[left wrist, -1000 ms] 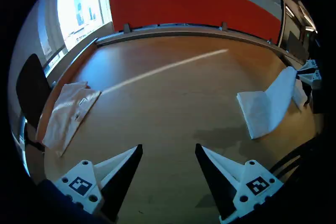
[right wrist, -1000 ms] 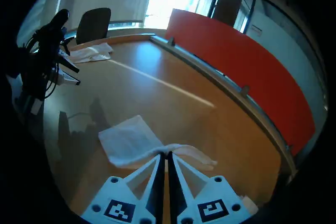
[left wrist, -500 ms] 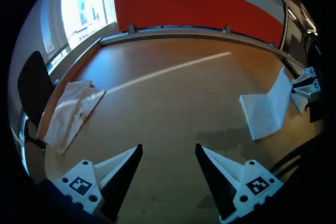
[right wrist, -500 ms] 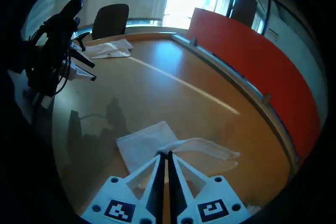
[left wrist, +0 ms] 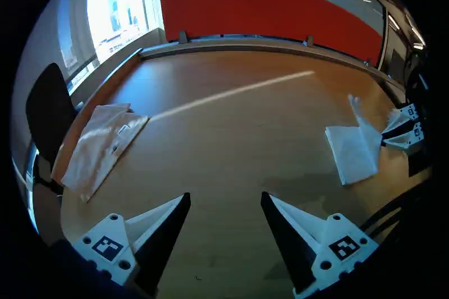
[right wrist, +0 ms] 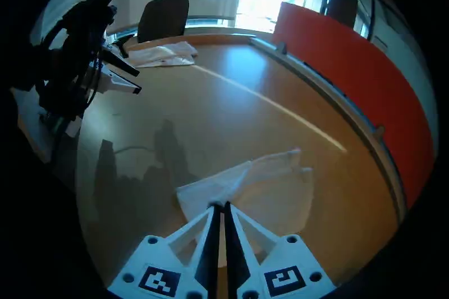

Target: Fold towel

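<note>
Hidden between the closed fingers (right wrist: 209, 237) of the right gripper (right wrist: 223, 206) in the right gripper view: the pinched edge of the towel (right wrist: 269, 187). Under the raised flap, part of the towel's lower layer and of the table (right wrist: 196, 114) out of sight. In the left gripper view, the same gripper tiny at the right rim, partly cut off, its holder lost in shadow. Too small to read: the tag (left wrist: 120, 130) on the second cloth (left wrist: 101, 145). Chair (left wrist: 47, 111) cropped by the left edge. Left gripper (right wrist: 133, 81) in the right gripper view backed by a dark silhouette, hand indistinguishable
</note>
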Demonstrator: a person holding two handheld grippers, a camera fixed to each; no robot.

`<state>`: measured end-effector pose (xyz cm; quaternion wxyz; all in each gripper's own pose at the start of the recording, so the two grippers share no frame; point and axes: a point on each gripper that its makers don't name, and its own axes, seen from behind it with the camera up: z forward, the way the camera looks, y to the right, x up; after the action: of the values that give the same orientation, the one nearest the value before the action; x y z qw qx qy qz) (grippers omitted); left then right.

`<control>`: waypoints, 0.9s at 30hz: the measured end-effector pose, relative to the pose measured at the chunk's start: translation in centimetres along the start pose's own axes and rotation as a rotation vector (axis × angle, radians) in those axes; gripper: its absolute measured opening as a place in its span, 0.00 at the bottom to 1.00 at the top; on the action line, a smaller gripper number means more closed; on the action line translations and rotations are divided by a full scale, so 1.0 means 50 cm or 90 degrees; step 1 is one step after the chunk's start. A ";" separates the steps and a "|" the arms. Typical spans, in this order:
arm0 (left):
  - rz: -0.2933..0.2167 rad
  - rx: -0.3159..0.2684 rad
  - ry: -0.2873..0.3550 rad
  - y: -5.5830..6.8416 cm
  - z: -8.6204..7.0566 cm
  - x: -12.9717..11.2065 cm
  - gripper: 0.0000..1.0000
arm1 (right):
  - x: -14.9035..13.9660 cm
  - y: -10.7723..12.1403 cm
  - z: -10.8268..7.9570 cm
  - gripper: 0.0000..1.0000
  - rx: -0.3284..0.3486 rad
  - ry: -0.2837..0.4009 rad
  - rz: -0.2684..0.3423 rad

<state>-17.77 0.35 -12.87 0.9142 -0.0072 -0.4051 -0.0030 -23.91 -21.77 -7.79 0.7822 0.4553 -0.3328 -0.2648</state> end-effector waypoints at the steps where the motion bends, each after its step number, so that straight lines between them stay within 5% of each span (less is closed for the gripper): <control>1: 0.000 0.000 0.000 -0.001 -0.001 -0.001 0.93 | -0.004 -0.003 0.006 0.18 0.000 -0.005 0.001; 5: 0.002 0.002 -0.001 -0.006 -0.003 -0.004 0.93 | -0.015 -0.015 0.024 0.68 0.004 -0.017 0.010; 6: 0.003 0.002 -0.001 -0.007 -0.004 -0.005 0.93 | -0.017 -0.018 0.025 0.71 0.006 -0.018 0.014; 22: 0.006 -0.003 0.003 0.001 -0.008 -0.003 0.93 | -0.028 -0.002 -0.002 0.76 -0.014 -0.006 0.038; 27: 0.005 -0.005 0.003 0.004 -0.008 -0.005 0.93 | -0.036 0.003 -0.007 0.85 -0.021 -0.005 0.043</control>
<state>-17.66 0.54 -13.32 0.9151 -0.0120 -0.4031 -0.0011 -24.80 -20.24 -8.29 0.7966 0.4299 -0.3469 -0.2456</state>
